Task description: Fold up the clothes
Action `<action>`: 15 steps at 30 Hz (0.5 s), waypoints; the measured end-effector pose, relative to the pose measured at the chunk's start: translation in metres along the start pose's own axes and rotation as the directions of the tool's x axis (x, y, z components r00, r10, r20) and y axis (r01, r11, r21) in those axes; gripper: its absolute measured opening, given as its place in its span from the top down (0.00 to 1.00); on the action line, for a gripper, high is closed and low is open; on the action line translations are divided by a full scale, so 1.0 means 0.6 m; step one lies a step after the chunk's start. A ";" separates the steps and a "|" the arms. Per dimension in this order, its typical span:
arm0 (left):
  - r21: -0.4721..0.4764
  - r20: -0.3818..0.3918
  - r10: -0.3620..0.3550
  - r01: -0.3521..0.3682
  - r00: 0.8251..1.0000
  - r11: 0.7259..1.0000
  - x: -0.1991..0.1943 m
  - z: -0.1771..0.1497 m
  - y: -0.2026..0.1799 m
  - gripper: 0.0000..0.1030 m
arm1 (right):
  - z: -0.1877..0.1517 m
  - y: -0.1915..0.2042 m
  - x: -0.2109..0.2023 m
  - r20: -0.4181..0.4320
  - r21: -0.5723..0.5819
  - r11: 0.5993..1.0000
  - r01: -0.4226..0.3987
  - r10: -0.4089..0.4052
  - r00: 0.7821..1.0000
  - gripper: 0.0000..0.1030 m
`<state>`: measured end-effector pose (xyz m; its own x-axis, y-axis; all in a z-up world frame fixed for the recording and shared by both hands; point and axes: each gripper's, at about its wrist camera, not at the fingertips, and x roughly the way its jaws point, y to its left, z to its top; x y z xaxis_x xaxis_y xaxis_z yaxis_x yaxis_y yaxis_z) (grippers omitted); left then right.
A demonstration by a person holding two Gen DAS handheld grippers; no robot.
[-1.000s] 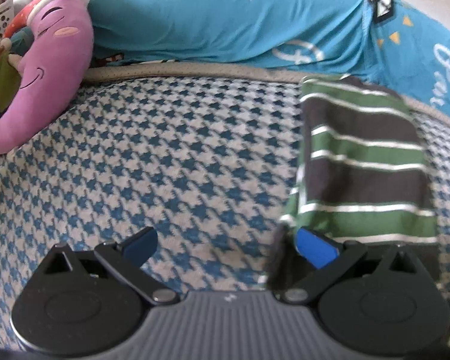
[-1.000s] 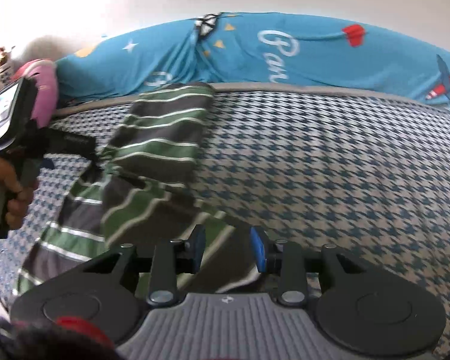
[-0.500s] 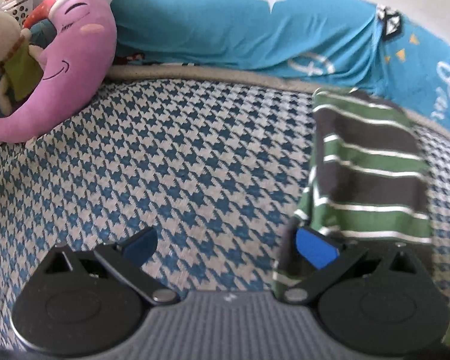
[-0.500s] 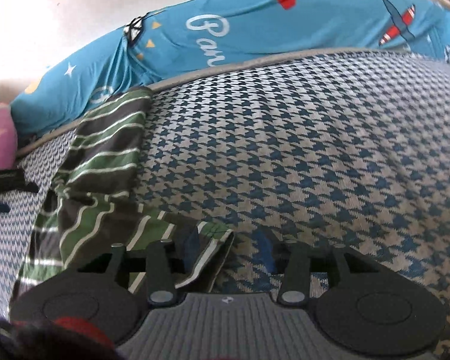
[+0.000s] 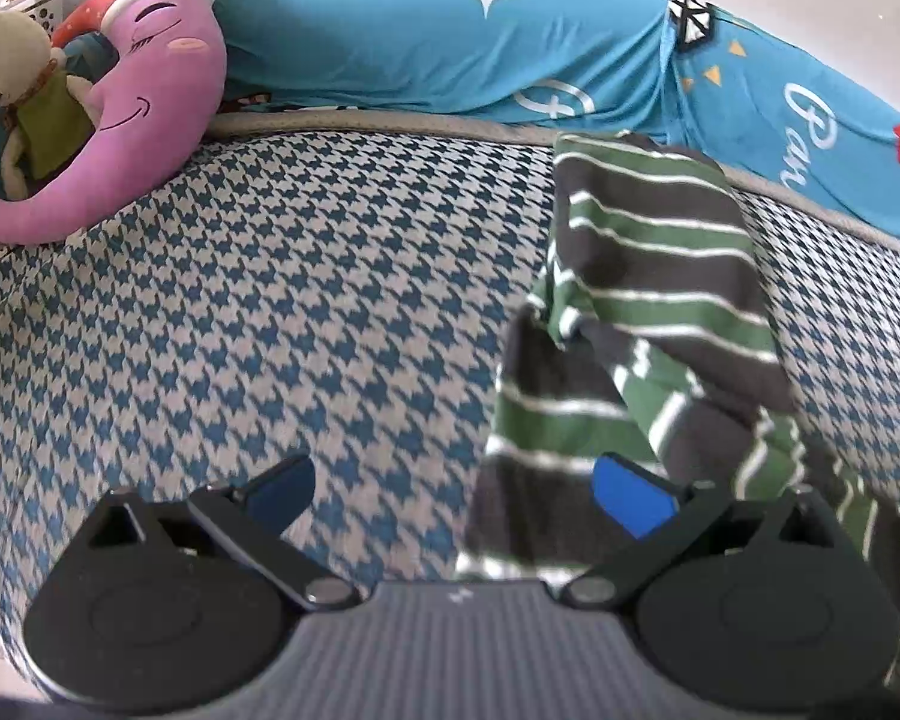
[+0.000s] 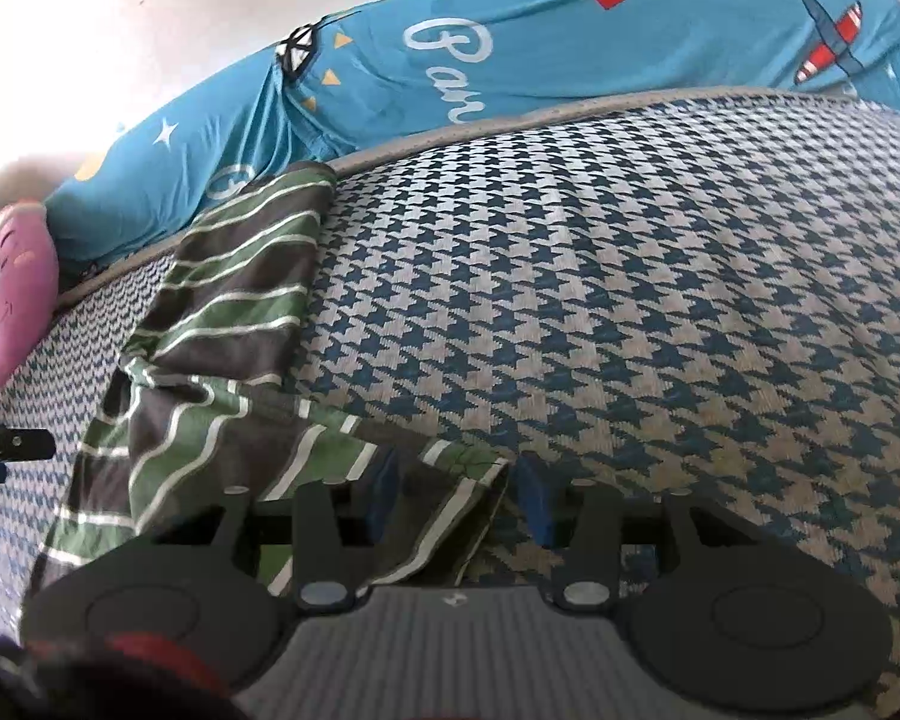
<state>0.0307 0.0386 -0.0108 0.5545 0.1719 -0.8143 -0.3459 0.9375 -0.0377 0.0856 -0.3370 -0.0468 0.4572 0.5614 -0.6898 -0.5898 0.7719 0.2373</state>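
Striped shirt (image 5: 648,300) lies rumpled on checked bed cover (image 5: 270,312). Left gripper (image 5: 450,489) wide apart, empty. Right gripper (image 6: 459,495) parted, straddling shirt corner, not clamped.

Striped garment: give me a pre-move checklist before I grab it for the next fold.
1. Left gripper jaws open: ok.
2. Right gripper jaws open: ok.
3. Striped garment lying flat on the houndstooth bed cover: not ok, its near part is bunched and twisted.
4. Garment corner between the right jaws: ok, though contact cannot be told.
5. Left jaws straddling the garment edge: cannot tell, only one finger overlaps the cloth.
6. Purple plush apart from the garment: ok.
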 end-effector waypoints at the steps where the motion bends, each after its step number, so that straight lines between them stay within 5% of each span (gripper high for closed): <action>1: 0.000 -0.001 0.000 0.000 1.000 1.000 -0.003 -0.007 0.000 0.00 | -0.002 0.002 0.002 0.003 -0.015 1.000 0.003 -0.003 1.000 0.65; 5: 0.001 -0.015 -0.007 0.007 1.000 1.000 -0.008 -0.027 -0.001 0.00 | -0.006 0.003 0.004 0.009 -0.045 0.999 -0.002 0.002 1.000 0.84; 15: -0.057 -0.021 0.009 -0.010 1.000 0.998 -0.020 -0.055 0.026 0.00 | -0.008 0.040 -0.044 0.086 -0.088 0.991 -0.102 0.110 0.990 0.89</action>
<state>-0.0065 0.0413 -0.0206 0.5356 0.1741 -0.8263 -0.3940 0.9170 -0.0622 0.0563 -0.3347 -0.0262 0.4452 0.6665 -0.5980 -0.6898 0.6811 0.2456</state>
